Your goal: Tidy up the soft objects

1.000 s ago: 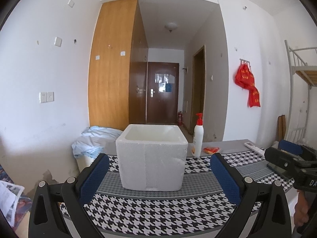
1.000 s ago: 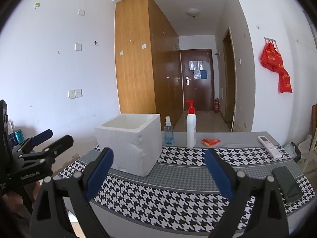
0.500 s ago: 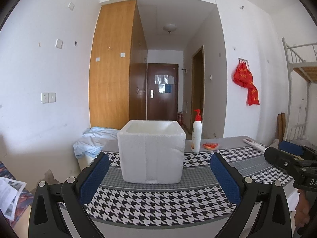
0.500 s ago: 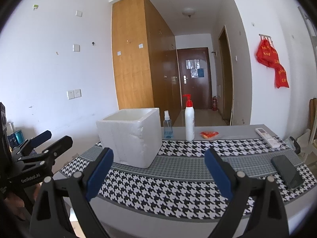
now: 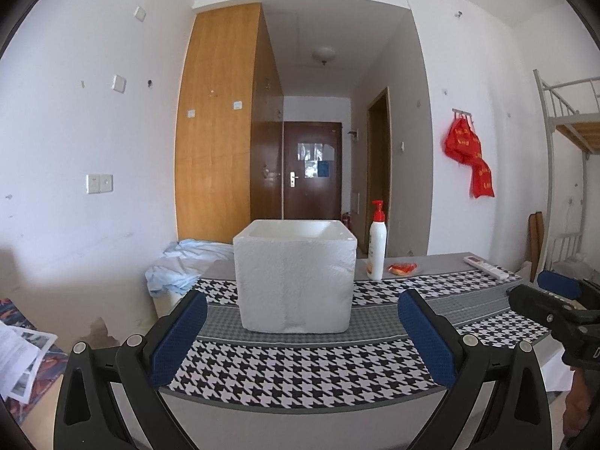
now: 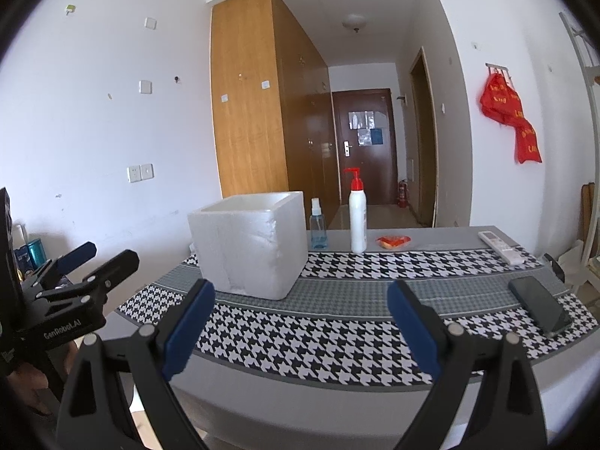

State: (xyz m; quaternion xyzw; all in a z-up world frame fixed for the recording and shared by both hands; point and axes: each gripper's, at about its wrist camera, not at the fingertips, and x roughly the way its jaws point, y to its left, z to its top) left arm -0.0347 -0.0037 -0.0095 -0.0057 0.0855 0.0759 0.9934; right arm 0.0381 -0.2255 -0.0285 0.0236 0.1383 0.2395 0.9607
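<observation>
The jaws of the left gripper [image 5: 302, 333] are spread wide and nothing is held between them; those of the right gripper [image 6: 300, 322] are spread equally wide and are likewise empty. Both are held short of the near edge of the table [image 6: 337, 401], apart from everything on it. Straight ahead of the left gripper a white foam box [image 5: 296, 277] is stood upright on the houndstooth cloth [image 5: 300, 367], open at the top; whether anything lies inside cannot be told. Beyond the table's left end a crumpled pale blue cloth [image 5: 183, 266] is seen heaped on a white bin. It is judged to be the soft thing still to be gathered, so the task is taken as barely begun.
</observation>
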